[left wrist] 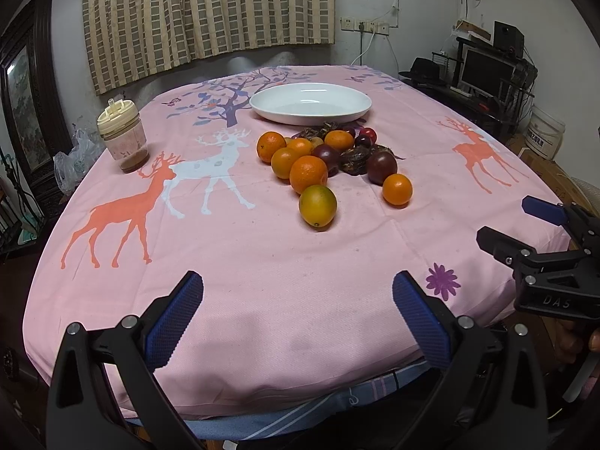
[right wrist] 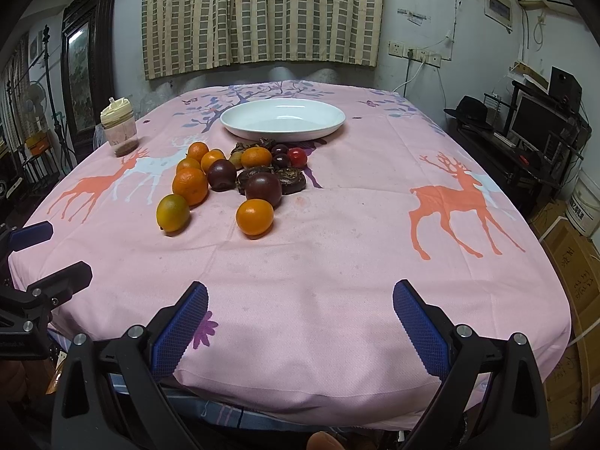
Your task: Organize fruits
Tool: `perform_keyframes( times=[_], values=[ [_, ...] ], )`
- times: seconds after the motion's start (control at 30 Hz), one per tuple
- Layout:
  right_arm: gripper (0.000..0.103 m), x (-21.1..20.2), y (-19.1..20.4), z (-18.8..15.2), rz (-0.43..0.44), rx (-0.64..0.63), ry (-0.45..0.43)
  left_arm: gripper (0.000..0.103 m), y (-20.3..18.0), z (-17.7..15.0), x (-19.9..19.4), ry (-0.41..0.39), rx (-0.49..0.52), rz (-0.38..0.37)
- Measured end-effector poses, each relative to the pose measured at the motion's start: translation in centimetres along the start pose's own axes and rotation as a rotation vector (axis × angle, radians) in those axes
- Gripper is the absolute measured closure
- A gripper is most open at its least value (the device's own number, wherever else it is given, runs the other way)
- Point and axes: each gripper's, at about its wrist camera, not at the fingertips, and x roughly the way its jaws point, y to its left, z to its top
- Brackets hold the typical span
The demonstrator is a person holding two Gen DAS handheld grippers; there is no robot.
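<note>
A pile of fruit lies mid-table: several oranges, a green-yellow citrus nearest me, dark purple fruits, brown wrinkled pieces and a small red fruit. An empty white plate stands just behind the pile; it also shows in the right wrist view. My left gripper is open and empty over the near table edge. My right gripper is open and empty, also at the near edge, right of the left one.
A jar with a cream lid stands at the table's far left. The pink deer-print tablecloth covers the table. A desk with a monitor and white buckets stand to the right; a dark framed cabinet stands at left.
</note>
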Motion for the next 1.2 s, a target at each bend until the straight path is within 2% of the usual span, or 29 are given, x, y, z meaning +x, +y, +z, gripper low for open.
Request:
perform_keyframes(
  times=[1.2],
  values=[
    [0.004,0.44,0.45,-0.20,0.000,-0.013,0.006,0.004,-0.03,0.01,0.05,0.002,0.001,0.001]
  ],
)
